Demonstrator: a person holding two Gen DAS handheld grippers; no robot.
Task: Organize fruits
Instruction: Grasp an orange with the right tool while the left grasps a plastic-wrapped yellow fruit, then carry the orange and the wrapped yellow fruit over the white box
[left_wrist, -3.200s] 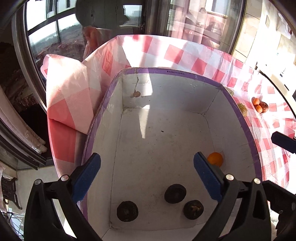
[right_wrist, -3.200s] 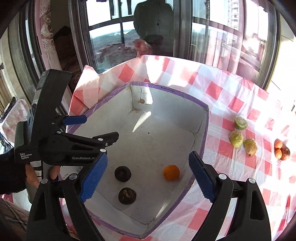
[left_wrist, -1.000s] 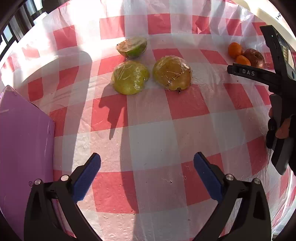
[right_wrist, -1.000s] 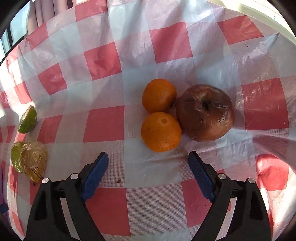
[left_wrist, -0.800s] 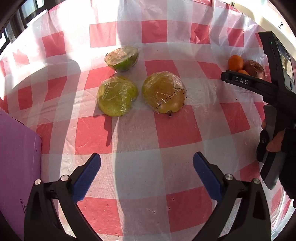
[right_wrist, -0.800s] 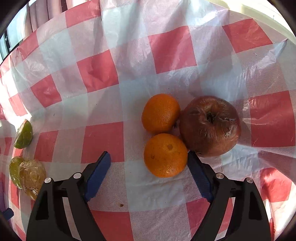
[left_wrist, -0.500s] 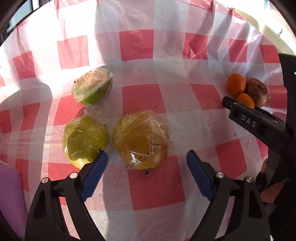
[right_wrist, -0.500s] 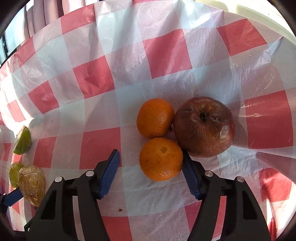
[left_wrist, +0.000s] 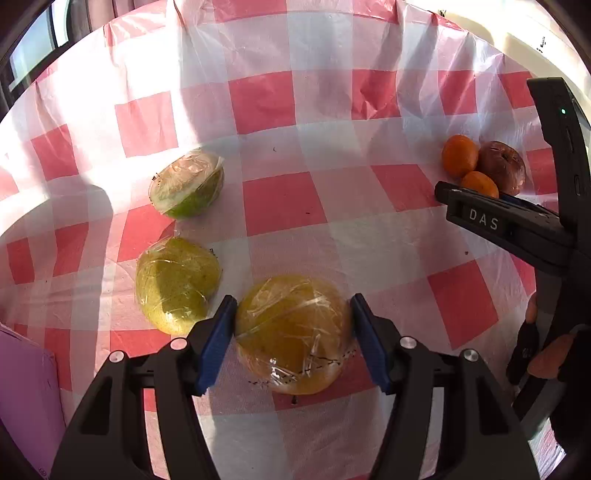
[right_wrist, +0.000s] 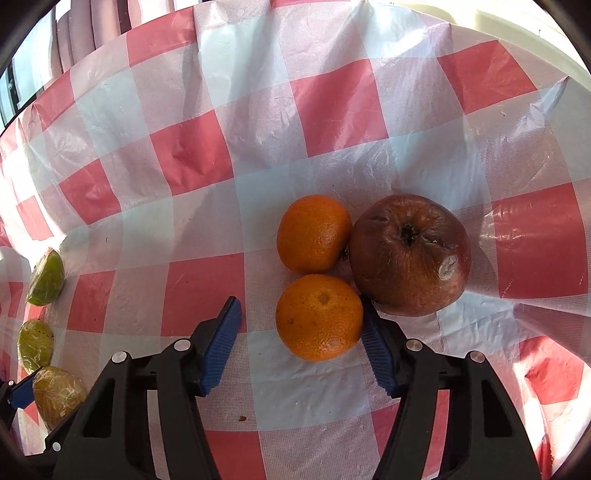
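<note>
My left gripper (left_wrist: 292, 341) has its blue pads on both sides of a yellow-orange fruit wrapped in plastic film (left_wrist: 293, 334), which rests on the checked tablecloth. A wrapped green fruit (left_wrist: 176, 283) and a wrapped cut green half (left_wrist: 187, 184) lie to its left. My right gripper (right_wrist: 301, 345) is partly closed around the nearer orange (right_wrist: 319, 317); the right pad touches it, the left pad stands apart. A second orange (right_wrist: 313, 233) and a brown wrinkled apple (right_wrist: 409, 254) touch it.
A corner of the purple box (left_wrist: 26, 398) shows at the lower left of the left wrist view. The red and white checked tablecloth (right_wrist: 199, 155) covers the table. The right gripper's body (left_wrist: 517, 225) and a hand show at the right of that view.
Both grippers left the box and came down over the table. The left jaws narrowed onto the wrapped yellow-orange fruit. The right jaws narrowed around the nearer orange.
</note>
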